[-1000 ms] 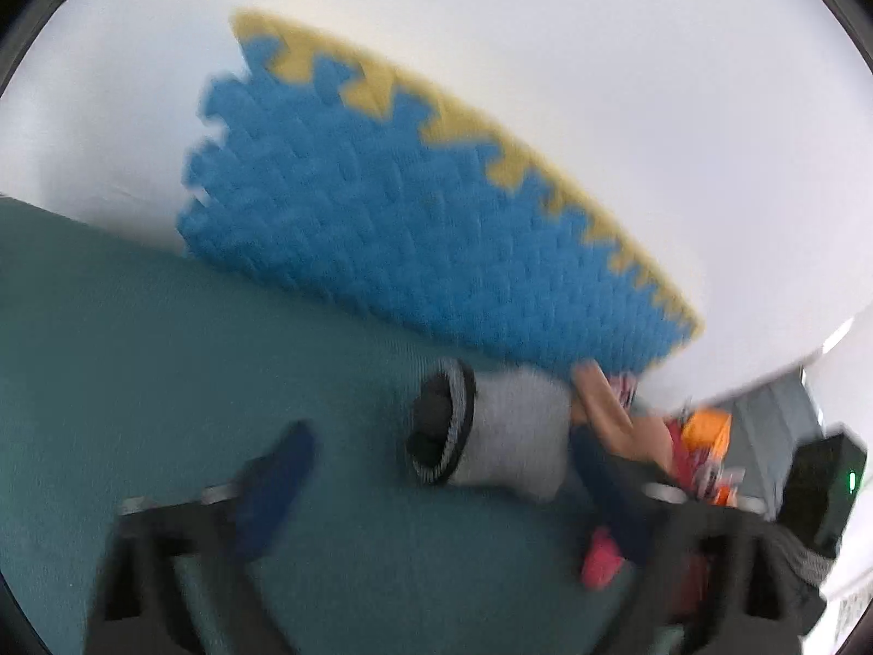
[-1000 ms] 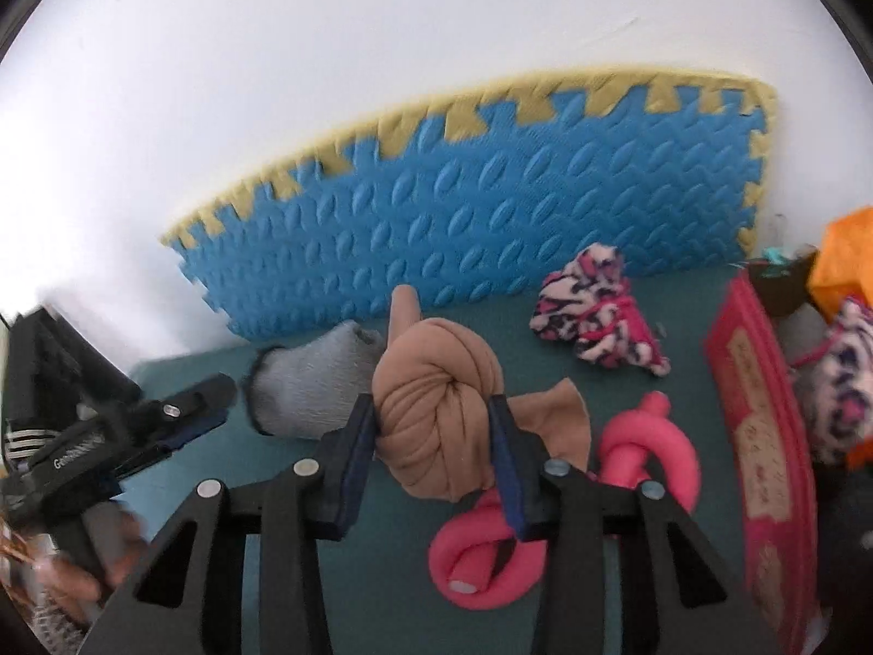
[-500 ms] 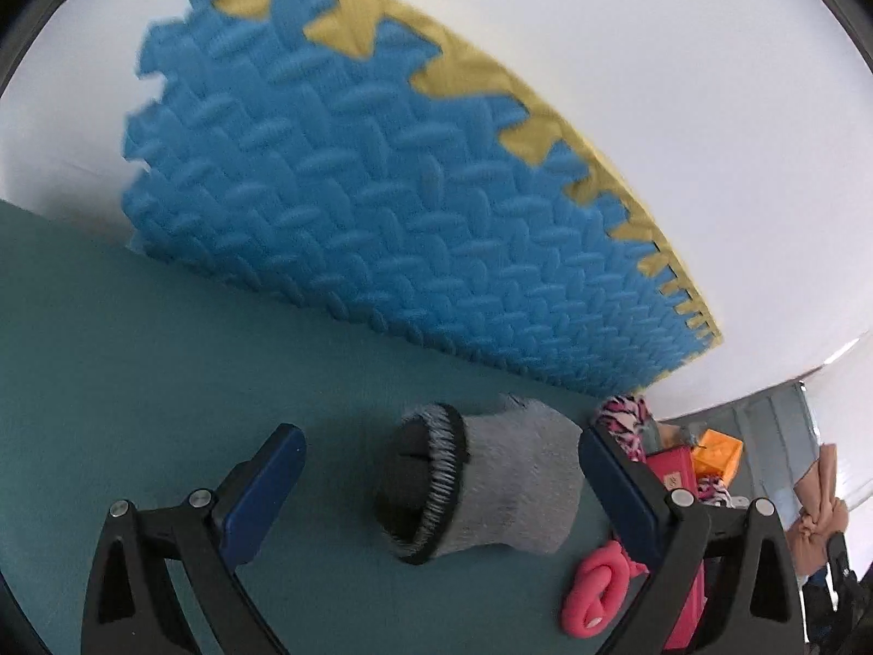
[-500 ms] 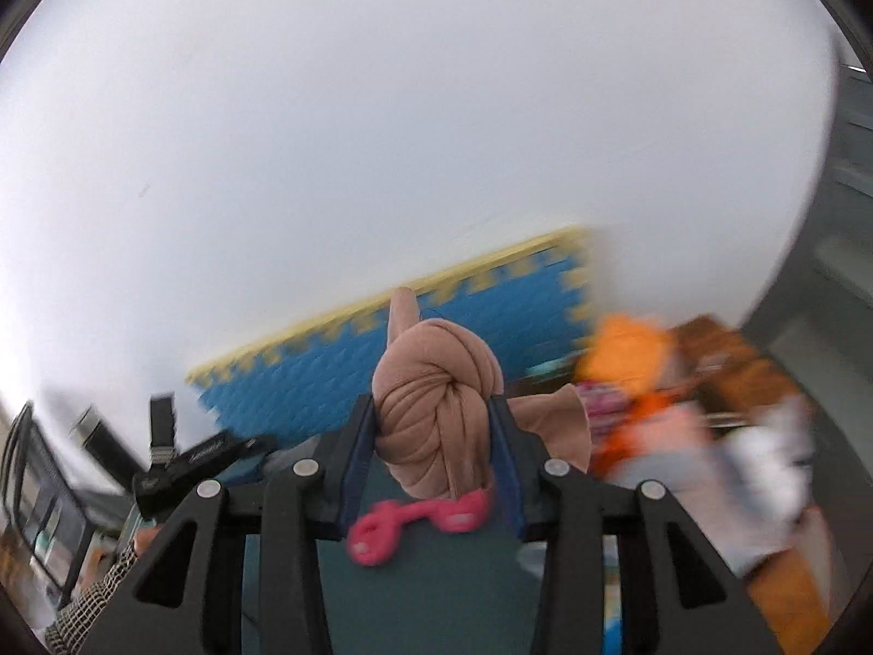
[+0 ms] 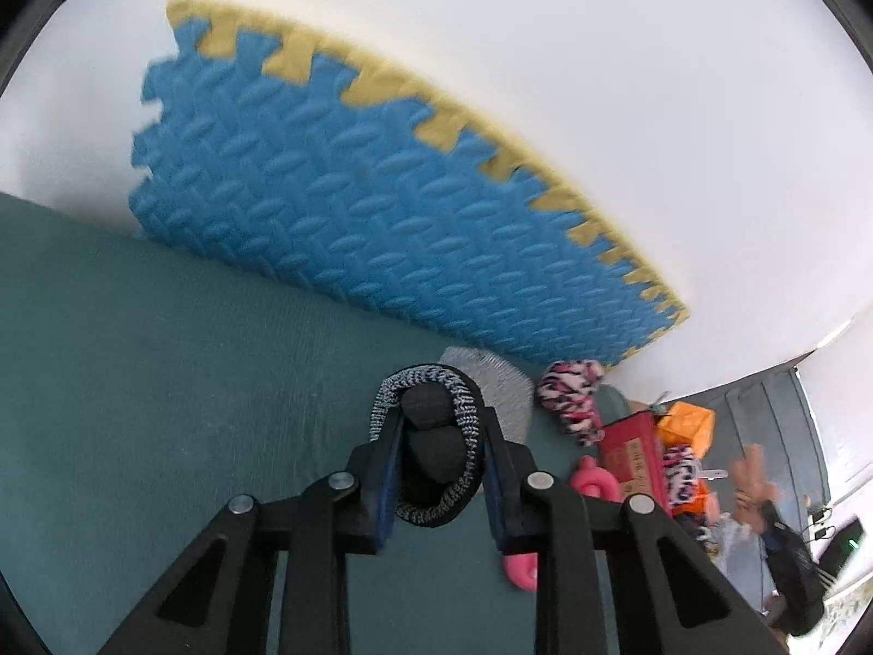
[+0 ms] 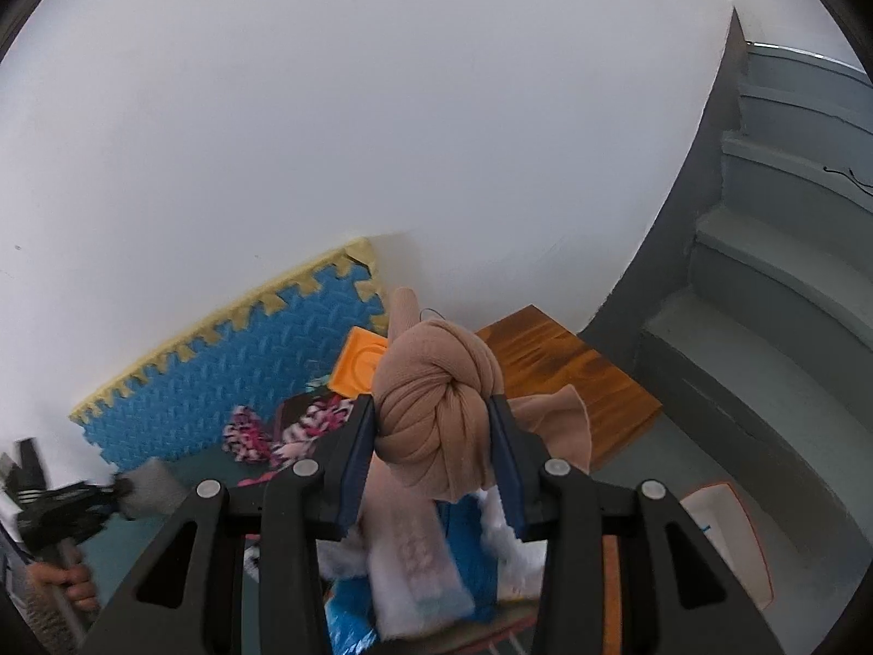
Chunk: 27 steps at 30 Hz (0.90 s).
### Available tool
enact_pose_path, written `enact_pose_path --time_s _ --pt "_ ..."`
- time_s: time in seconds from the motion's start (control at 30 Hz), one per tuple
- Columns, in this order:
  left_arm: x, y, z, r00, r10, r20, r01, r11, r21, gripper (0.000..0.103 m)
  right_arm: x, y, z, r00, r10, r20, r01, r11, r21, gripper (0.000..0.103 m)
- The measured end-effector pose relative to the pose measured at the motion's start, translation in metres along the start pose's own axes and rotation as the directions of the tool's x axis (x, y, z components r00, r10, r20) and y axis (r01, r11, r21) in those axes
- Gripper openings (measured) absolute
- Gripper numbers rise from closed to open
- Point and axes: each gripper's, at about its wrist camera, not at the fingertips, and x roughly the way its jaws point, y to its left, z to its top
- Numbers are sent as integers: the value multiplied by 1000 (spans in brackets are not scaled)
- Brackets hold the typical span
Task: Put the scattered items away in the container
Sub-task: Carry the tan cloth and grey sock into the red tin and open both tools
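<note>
Around us we see a blue foam mat (image 5: pixel 349 207) leaning on the wall, a pink knotted toy (image 5: pixel 592 483) and a striped plush (image 5: pixel 570 396) on the teal floor. Our left gripper (image 5: pixel 436 469) has its fingers pinched on the grey sock (image 5: pixel 431 436), cuff toward us, its length running away. Our right gripper (image 6: pixel 431 464) clamps the tan knotted cloth (image 6: pixel 436 398), upright above the red container (image 6: pixel 611 573) of fabrics.

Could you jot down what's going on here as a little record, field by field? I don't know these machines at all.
left gripper: shut on the grey sock
right gripper: shut on the knotted tan cloth, raised above mixed fabrics
on the green floor: pink knotted tube, pink zebra-print cloth
backdrop: blue foam mat against the white wall
</note>
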Motion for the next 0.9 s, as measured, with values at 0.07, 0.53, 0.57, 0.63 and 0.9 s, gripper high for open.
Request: enact_pose_path --time_s 0.07,0.53,0.57,0.63,0.9 --pt "-15 -5 0 1000 -6 22 6 1000 5 27 13 -5 -3 998 2 -58 -2 1000 2 44" --pt "-50 -90 -8 995 -88 39 84 992 99 27 -5 -29 -11 996 82 -36 -80 996 38 74" --pt "-47 -100 -10 995 -97 29 94 990 107 27 -12 -32 -12 996 83 -21 -83 996 45 75" --pt "-43 -120 -14 993 -114 10 112 985 134 27 -24 -40 -15 996 90 5 -90 994 65 75" --pt "0 -223 -31 982 -174 -73 187 946 264 27 -60 -72 -49 997 76 33 -80 988 132 75"
